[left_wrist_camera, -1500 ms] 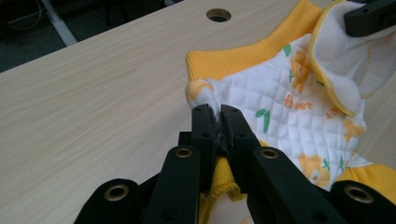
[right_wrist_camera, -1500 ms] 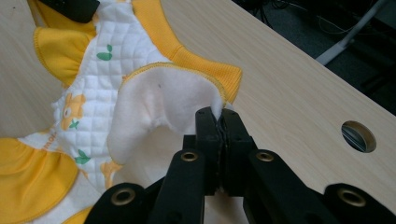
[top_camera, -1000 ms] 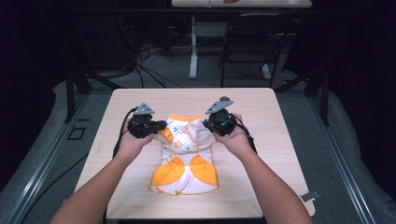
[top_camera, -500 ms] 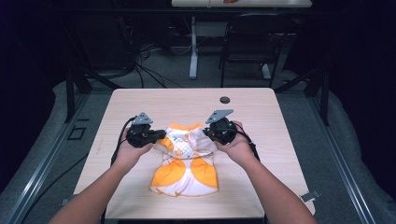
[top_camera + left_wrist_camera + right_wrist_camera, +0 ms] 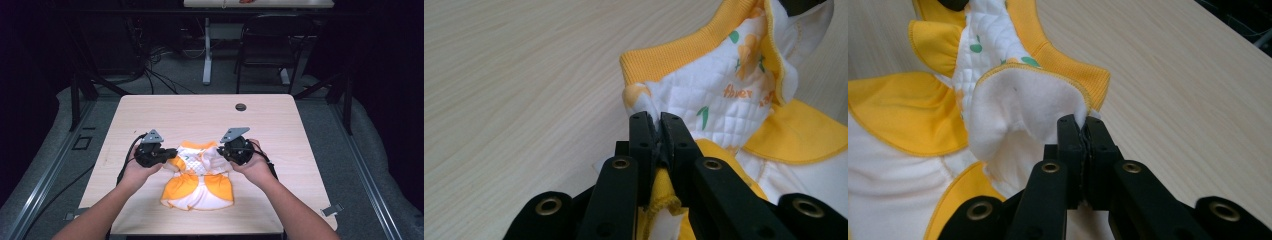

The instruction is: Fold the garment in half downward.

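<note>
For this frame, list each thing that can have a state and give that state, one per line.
Left gripper: shut on the small yellow and white quilted garment, pinching one side edge.
Right gripper: shut on the same garment, pinching its other side edge.
Yellow and white quilted garment: upper part bunched and raised between the grippers, lower part lying flat on the table.
Light wooden table: bearing the garment.

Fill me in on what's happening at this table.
A person is handling a small yellow and white garment on the wooden table with two hand-held grippers. The left gripper is shut on one upper edge of the cloth, the right gripper on the other. The garment's top is pinched up between them; its lower part lies on the table.
</note>
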The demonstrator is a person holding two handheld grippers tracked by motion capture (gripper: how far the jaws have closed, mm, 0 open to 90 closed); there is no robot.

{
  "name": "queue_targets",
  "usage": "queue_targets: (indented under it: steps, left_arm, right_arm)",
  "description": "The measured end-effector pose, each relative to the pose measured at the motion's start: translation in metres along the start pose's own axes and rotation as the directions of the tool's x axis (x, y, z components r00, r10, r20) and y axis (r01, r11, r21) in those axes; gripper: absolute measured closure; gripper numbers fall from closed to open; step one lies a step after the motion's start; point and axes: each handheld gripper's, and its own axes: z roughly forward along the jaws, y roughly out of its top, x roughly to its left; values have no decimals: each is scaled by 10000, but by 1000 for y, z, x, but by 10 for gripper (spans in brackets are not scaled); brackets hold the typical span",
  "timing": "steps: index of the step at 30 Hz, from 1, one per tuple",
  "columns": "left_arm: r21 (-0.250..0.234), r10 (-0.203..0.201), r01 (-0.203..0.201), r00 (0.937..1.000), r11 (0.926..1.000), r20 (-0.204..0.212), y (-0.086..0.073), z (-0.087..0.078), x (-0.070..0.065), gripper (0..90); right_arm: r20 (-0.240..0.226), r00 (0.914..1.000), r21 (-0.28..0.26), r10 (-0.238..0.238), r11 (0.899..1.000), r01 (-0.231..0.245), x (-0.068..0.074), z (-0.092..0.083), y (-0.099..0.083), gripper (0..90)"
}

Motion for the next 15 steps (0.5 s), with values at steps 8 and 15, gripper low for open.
queue_targets:
  steps: [8, 15]
  left_arm:
    - [9, -63, 63, 9996, 10000, 260, -8, 2, -5, 849]
    - [42, -75, 74, 9994, 10000, 336, -13, 4, -8, 849]
  right_arm:
    - [-88, 9999, 84, 65, 9999, -65, 5, 0, -11, 874]
    - [-208, 9997, 100, 152, 9998, -150, 12, 2, -23, 874]
